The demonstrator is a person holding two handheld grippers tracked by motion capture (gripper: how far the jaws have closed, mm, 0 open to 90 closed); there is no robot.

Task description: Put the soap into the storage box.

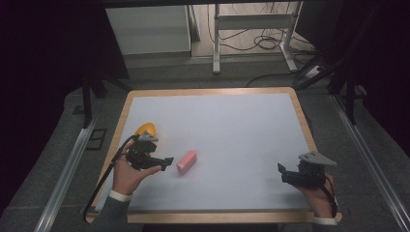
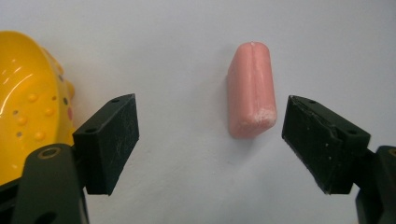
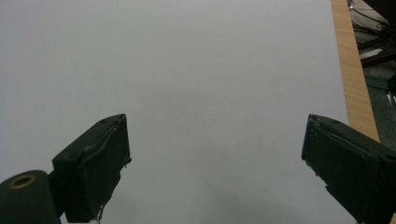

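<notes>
A pink rounded block (image 1: 186, 161) lies on the white table top (image 1: 227, 125), left of centre. My left gripper (image 1: 167, 161) hovers just to its left and points at it with jaws open. In the left gripper view the pink block (image 2: 251, 91) lies ahead between the two black jaws and closer to the right one, with neither pad touching it; the left gripper (image 2: 208, 112) holds nothing. A yellow dotted toy (image 1: 146, 129) sits behind the left hand and is the yellow toy (image 2: 28, 102) at the left edge. My right gripper (image 1: 282, 173) is open over bare table near the front right; the right gripper (image 3: 215, 126) is empty.
A wooden rim (image 1: 212, 91) frames the white top, and the wooden rim (image 3: 353, 70) also runs along the right of the right gripper view. Metal rails (image 1: 72, 164) run along both sides. Desk legs and cables (image 1: 266, 41) stand on the floor beyond the far edge.
</notes>
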